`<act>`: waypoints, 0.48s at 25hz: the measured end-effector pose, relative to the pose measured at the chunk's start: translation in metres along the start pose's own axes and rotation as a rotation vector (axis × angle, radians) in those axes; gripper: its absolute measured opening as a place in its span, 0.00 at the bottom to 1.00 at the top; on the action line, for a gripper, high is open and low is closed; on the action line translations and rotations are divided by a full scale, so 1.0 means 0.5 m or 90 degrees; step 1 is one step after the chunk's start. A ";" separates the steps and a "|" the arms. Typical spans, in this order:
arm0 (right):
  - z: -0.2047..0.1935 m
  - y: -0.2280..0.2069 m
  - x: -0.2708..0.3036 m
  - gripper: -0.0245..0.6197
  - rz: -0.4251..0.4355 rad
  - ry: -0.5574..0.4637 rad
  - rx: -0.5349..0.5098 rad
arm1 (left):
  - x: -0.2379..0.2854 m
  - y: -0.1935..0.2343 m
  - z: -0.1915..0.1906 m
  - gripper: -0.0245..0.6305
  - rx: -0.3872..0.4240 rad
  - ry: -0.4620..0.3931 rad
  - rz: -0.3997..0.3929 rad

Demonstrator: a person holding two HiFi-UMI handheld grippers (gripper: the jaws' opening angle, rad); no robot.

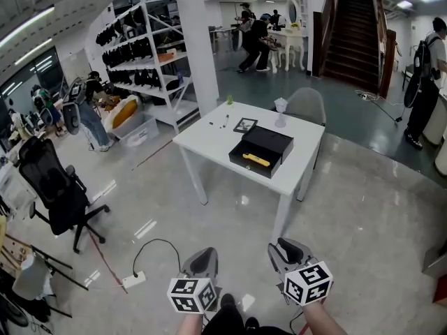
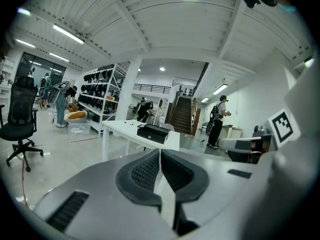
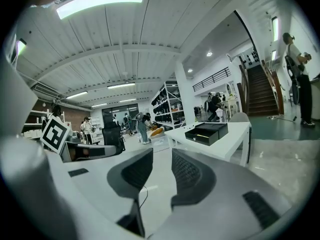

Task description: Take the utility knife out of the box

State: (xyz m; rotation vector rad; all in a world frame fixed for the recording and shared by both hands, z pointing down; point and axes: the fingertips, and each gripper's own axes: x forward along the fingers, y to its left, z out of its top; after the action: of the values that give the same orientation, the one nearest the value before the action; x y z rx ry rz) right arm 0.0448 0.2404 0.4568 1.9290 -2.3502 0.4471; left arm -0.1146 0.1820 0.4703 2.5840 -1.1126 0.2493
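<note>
An open black box (image 1: 262, 151) lies on the white table (image 1: 209, 139) a few steps ahead, and a yellow utility knife (image 1: 256, 160) rests inside it. Both grippers are held low at the bottom of the head view, well short of the table. My left gripper (image 1: 202, 262) has its pads pressed together with nothing between them; in the left gripper view the left gripper (image 2: 160, 156) points toward the box (image 2: 156, 132). My right gripper (image 1: 286, 251) is open and empty; in the right gripper view a clear gap shows in the right gripper (image 3: 162, 159), with the box (image 3: 207, 132) off to the right.
A grey chair (image 1: 305, 105) stands behind the table. A black office chair (image 1: 56, 187) is at the left, and a power strip with its cable (image 1: 134, 279) lies on the floor near my feet. Shelving (image 1: 143, 54), stairs (image 1: 356, 30) and several people are further off.
</note>
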 end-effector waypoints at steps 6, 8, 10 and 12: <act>0.000 -0.033 0.049 0.24 -0.003 0.012 0.014 | 0.052 0.030 0.008 0.07 -0.004 0.006 0.005; 0.004 -0.043 0.074 0.25 -0.005 0.015 0.014 | 0.075 0.048 0.015 0.07 -0.006 0.005 0.005; 0.009 -0.055 0.103 0.26 -0.009 0.018 0.014 | 0.104 0.071 0.023 0.07 -0.009 0.004 0.006; 0.016 -0.070 0.136 0.27 -0.014 0.021 0.012 | 0.137 0.096 0.033 0.07 -0.011 0.004 0.005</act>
State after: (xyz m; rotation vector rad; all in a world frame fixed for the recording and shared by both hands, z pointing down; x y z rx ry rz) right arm 0.0656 0.1676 0.4713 1.9386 -2.3099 0.4981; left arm -0.1022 0.0989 0.4843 2.5622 -1.1178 0.2473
